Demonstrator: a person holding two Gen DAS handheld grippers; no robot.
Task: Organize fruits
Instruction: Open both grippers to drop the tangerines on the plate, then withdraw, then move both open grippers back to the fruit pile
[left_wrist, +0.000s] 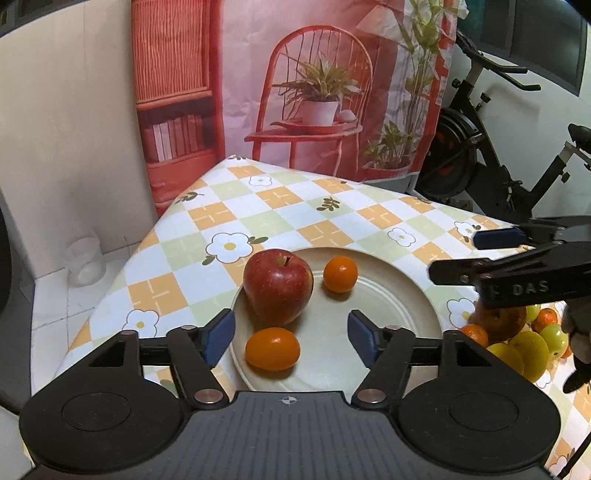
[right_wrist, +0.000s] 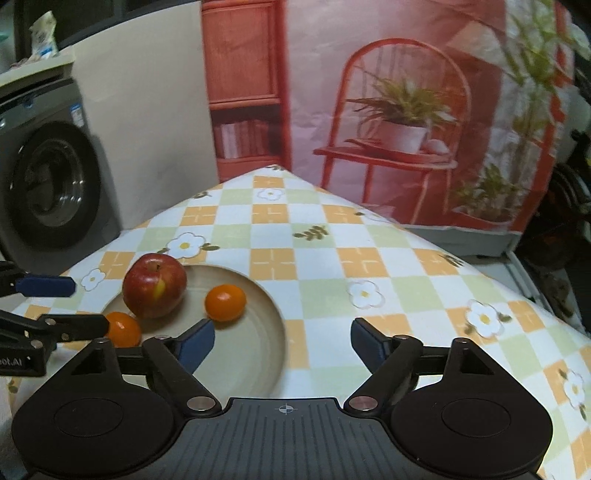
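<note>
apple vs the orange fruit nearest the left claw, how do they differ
The apple is red with yellowish streaks; the near orange fruit is plain orange. The apple is clearly larger and taller. The apple sits upright with its stem on top; the near orange fruit shows no stem and looks slightly oval. Both rest on the beige plate, held by neither claw.

The plate (left_wrist: 399, 273) looks like matt, smooth cream ceramic or plastic. The apple (left_wrist: 277, 290) has a glossy, waxy red skin; the two oranges (left_wrist: 340, 274) (left_wrist: 272, 349) shine with a finely dimpled peel. A smooth printed cloth (left_wrist: 295, 206) covers the tabletop. The left hand-held gripper (left_wrist: 291, 336) is matt black plastic with blue rubbery pads (left_wrist: 221, 334) and bright metal pivot pins (left_wrist: 207, 396).
</note>
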